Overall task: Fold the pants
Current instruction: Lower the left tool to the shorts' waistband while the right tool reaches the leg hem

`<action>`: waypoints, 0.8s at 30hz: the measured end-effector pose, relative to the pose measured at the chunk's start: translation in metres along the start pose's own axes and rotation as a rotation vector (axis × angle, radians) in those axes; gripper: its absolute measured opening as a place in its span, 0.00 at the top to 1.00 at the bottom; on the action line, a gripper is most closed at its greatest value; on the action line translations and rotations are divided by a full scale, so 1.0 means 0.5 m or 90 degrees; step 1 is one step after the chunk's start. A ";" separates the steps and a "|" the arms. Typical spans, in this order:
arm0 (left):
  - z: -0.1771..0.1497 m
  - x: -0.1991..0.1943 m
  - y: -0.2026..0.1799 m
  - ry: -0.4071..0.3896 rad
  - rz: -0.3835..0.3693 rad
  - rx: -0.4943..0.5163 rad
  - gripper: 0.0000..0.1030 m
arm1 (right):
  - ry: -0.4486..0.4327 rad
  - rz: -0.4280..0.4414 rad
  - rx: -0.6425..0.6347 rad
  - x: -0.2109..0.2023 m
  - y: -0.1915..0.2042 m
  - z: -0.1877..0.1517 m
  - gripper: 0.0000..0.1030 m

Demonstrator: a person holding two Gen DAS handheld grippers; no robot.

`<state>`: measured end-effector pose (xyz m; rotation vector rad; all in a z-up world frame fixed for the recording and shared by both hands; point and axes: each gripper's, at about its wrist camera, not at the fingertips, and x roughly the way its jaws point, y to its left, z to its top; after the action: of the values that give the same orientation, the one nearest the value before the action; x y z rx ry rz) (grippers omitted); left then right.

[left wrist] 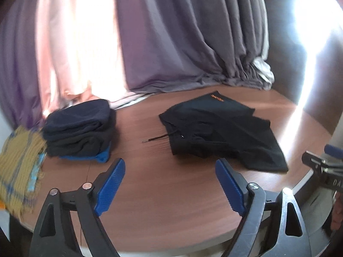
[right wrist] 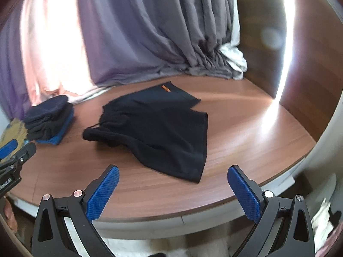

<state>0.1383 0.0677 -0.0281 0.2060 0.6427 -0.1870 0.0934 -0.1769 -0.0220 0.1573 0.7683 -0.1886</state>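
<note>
Your table (right wrist: 235, 132) is smooth wood-grain with a soft sheen. The black pants (right wrist: 163, 128) are matt cloth, as is the folded stack (left wrist: 79, 128). Your left gripper (left wrist: 170, 184) and right gripper (right wrist: 172, 189) carry ribbed blue pads (left wrist: 111, 184) on matt black plastic with shiny metal pins.

A home room, likely a bedroom: long purple-grey curtains (right wrist: 150, 32) hang behind a wood-grain bench (right wrist: 235, 132) holding a stack of folded clothes (left wrist: 79, 128) beside a yellow woven cloth (left wrist: 19, 165).
</note>
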 end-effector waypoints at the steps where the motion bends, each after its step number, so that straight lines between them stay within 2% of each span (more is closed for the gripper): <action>1: 0.004 0.019 0.003 0.006 -0.012 0.015 0.23 | 0.007 -0.007 0.007 0.011 0.003 0.001 0.01; 6: 0.021 0.106 0.022 0.037 -0.074 0.060 0.30 | 0.049 -0.048 0.061 0.084 0.012 0.004 0.01; 11: 0.035 0.176 0.037 0.060 -0.131 0.058 0.36 | 0.080 -0.083 0.111 0.138 0.015 -0.002 0.01; 16: 0.039 0.250 0.048 0.097 -0.181 0.023 0.37 | 0.095 -0.116 0.130 0.177 0.025 -0.003 0.02; 24: 0.059 0.341 0.072 0.157 -0.237 -0.080 0.39 | 0.105 -0.156 0.139 0.226 0.029 0.001 0.05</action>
<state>0.2976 0.0763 -0.1043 -0.0157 0.9335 -0.4829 0.1765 -0.1754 -0.0997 0.2887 0.9298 -0.4985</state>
